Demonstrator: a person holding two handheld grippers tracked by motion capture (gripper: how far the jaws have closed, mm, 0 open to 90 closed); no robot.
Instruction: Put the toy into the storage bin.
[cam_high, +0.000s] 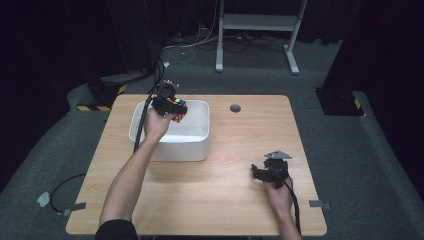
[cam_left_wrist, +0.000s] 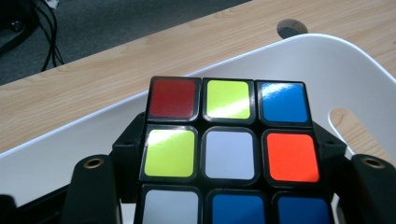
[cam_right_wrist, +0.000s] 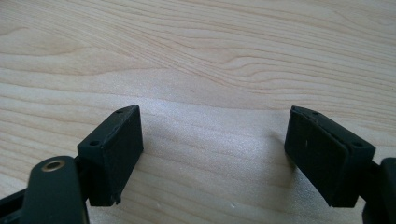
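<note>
We log: puzzle cube (cam_left_wrist: 229, 140), pinched in our left hand-held gripper (cam_high: 170, 106) above the white bin (cam_high: 197, 145); our right hand-held gripper (cam_right_wrist: 212, 154), jaws spread, empty, low over the wooden surface (cam_high: 225, 190).

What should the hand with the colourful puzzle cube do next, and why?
Probably lower it a little, then open. The left tool grips the multicoloured plastic puzzle cube above the white plastic bin, so letting go now would likely drop it hard.
</note>
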